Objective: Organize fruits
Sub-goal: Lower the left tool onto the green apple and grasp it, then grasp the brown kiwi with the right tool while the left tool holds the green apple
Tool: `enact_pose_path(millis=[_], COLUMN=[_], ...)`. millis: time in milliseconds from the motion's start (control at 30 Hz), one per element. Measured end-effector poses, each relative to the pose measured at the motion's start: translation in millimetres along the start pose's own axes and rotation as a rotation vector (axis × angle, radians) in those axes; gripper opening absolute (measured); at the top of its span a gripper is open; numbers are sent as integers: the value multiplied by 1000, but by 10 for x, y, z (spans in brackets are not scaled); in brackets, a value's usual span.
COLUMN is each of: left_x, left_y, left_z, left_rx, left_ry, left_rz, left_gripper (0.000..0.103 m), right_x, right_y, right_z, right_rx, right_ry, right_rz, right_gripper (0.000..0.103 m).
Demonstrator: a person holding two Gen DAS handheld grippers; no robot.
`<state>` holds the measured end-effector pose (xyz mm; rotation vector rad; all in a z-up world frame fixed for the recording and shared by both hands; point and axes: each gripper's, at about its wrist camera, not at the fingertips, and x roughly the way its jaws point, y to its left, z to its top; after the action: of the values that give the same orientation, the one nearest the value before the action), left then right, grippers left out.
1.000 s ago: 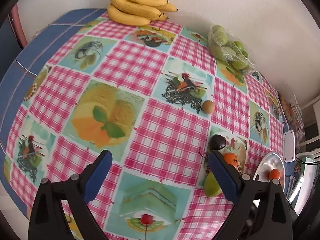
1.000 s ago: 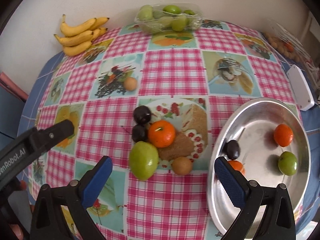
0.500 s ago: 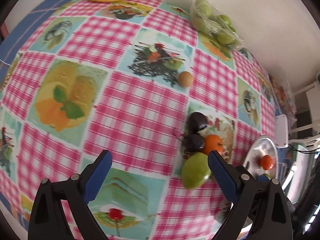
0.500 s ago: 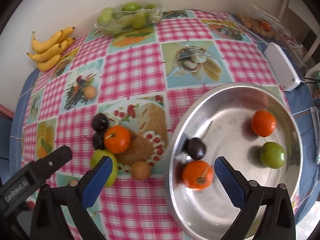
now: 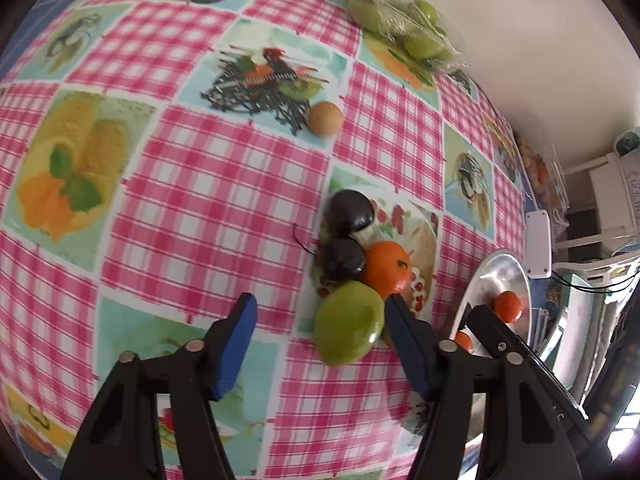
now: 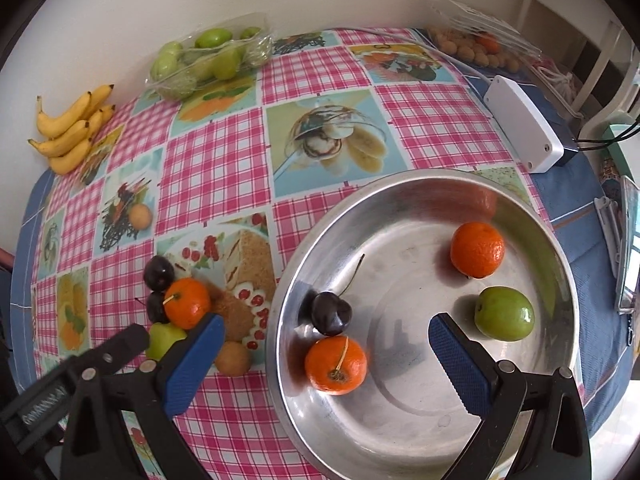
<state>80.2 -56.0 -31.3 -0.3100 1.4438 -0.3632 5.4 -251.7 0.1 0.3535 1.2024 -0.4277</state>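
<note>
Fruits (image 5: 349,323): green, orange, dark, glossy.

Left tool (image 5: 318,334), right tool (image 6: 324,346): both agape.

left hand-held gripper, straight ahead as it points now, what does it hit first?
Probably bare tablecloth. The left hand-held gripper is open, and the green fruit sits against its right finger's inner side rather than on the centre line. Depth is unclear.
</note>
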Motion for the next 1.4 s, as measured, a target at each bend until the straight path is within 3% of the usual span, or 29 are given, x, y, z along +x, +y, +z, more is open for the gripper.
enact_pose_path(millis=[200, 567, 733, 833, 1033, 1233, 1400], left_x=[66, 2, 8, 82, 202, 133, -51], left_y=[-86, -119, -130, -87, -37, 12, 242], left_z=[-25, -21, -16, -14, -41, -35, 15], left_rx=[27, 54, 46, 10, -31, -42, -110], left_ry=[28, 4, 2, 36, 77, 59, 12], left_rz=[-43, -25, -18, -55, -93, -70, -40], left_gripper=[40, 32, 33, 41, 42, 42, 42], right_x=[11, -53, -59, -59, -40, -58, -99], right_y=[-1, 55, 79, 59, 26, 62, 223], right_z=[3, -9, -14, -11, -12, -10, -19], right_rx=[1, -1, -2, 8, 16, 12, -43], right_ry=[1, -16, -19, -20, -16, -21, -32], right_rz=[4, 38, 46, 48, 40, 57, 130], right_gripper=[103, 103, 103, 103, 103, 103, 103])
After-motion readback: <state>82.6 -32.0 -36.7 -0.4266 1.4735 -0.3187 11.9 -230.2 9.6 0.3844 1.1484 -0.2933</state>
